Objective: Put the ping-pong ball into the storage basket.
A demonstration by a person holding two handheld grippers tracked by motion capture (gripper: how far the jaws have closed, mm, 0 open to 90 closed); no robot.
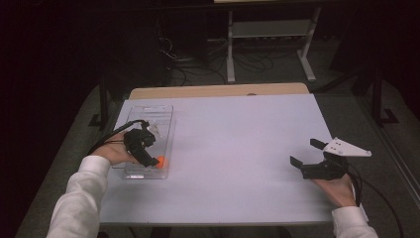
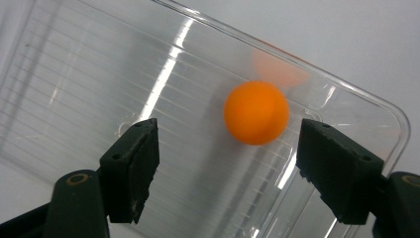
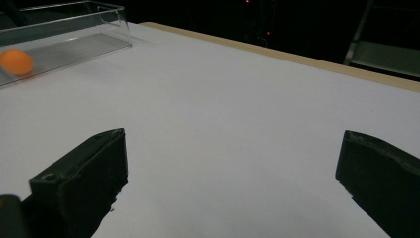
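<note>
Orange round plastic ball [image 2: 256,119] lay inside the clear plastic tray [image 2: 99,74] — near its corner, released there; left gripper [image 2: 228,163] hung above, jaws apart, while right gripper [image 1: 307,154] — well away from the tray — gaped empty.

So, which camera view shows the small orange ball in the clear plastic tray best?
The left gripper view: the small orange ball is large and sharp there, lying in the clear plastic tray beyond open jaws. The high view shows a small orange spot partly behind the left gripper. The right gripper view shows it far off.
</note>
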